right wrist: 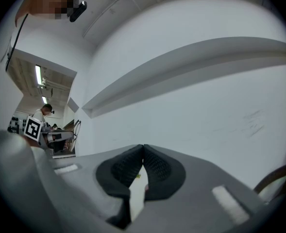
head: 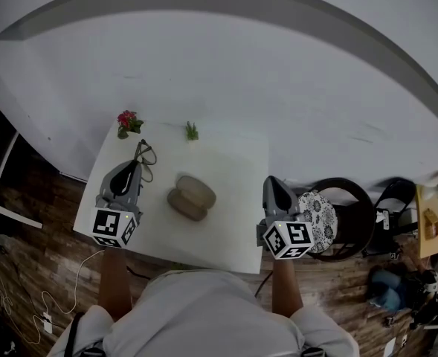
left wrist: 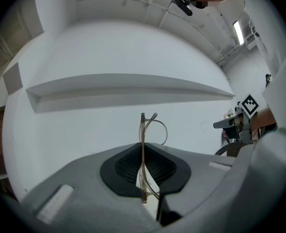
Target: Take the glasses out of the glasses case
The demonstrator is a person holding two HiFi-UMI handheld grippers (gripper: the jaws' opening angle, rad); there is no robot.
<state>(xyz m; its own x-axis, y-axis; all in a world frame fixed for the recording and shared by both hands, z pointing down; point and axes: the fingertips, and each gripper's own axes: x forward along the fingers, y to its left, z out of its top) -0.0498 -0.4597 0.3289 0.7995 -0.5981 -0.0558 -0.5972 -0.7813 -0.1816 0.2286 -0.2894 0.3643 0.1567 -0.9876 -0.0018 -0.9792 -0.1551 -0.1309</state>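
Thin-framed glasses [head: 145,155] stick out past the tip of my left gripper [head: 135,165] at the left side of the small white table [head: 233,199]. Looking along that gripper, the glasses [left wrist: 144,149] stand edge-on, pinched between the black pads, with a lens loop rising above them. A brown oval glasses case [head: 191,197] lies open in two halves on the middle of the table, to the right of the left gripper. My right gripper [head: 272,183] hovers over the table's right edge, its jaws [right wrist: 143,155] pressed together with nothing between them.
A small red-flowered plant [head: 128,122] and a small green plant [head: 192,132] stand at the table's far edge by the white wall. A dark round chair with a patterned cushion [head: 319,222] stands right of the table. Cables lie on the wooden floor at the left.
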